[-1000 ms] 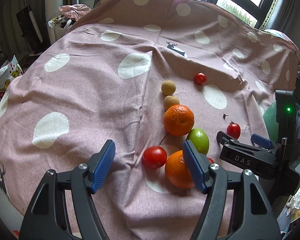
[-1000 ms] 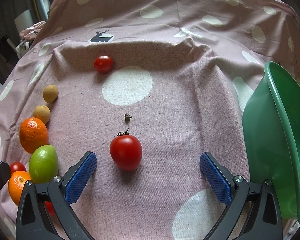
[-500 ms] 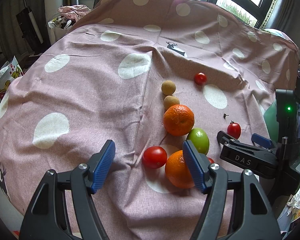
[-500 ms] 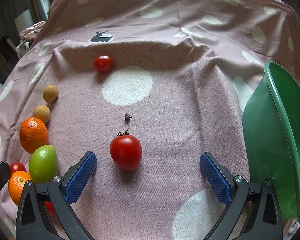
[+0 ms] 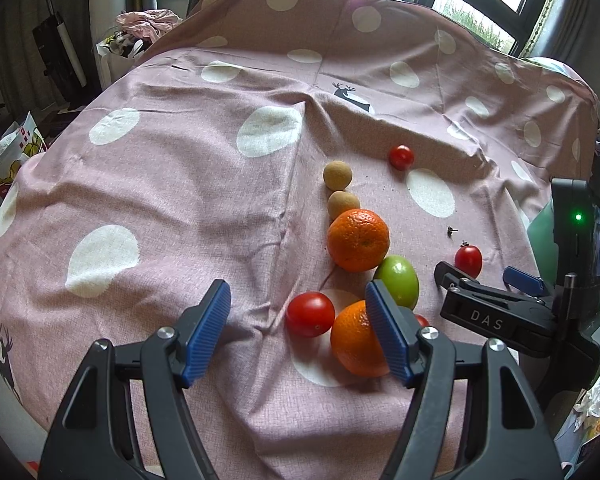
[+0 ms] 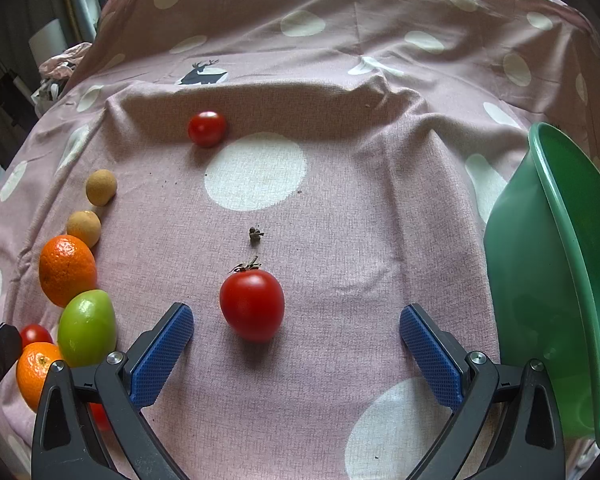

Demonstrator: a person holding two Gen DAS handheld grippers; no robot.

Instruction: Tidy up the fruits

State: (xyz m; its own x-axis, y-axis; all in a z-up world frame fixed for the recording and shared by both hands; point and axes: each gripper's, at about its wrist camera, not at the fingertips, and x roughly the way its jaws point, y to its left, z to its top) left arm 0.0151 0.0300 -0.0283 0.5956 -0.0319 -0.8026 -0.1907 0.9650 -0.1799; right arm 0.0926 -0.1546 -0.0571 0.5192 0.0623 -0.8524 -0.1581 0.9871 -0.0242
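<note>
Red tomato dead ahead of the right claw

Red tomato (image 6: 252, 305) sits on the table's cloth (image 6: 340, 208), just ahead of the right claw (image 6: 296, 344), slightly left of centre between its wide-spread jaws. Left claw (image 5: 300, 332), also released, hovers by the fruit row. Green bowl (image 6: 560, 264) lies right.

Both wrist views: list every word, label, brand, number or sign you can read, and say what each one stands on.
"DAS": pale letters on the black body of the right gripper, seen in the left wrist view.
Printed paper bag at the left edge: coloured print, too small and blurred to read.
Right wrist view: no readable text; the tablecloth carries only a deer silhouette and dots.
</note>
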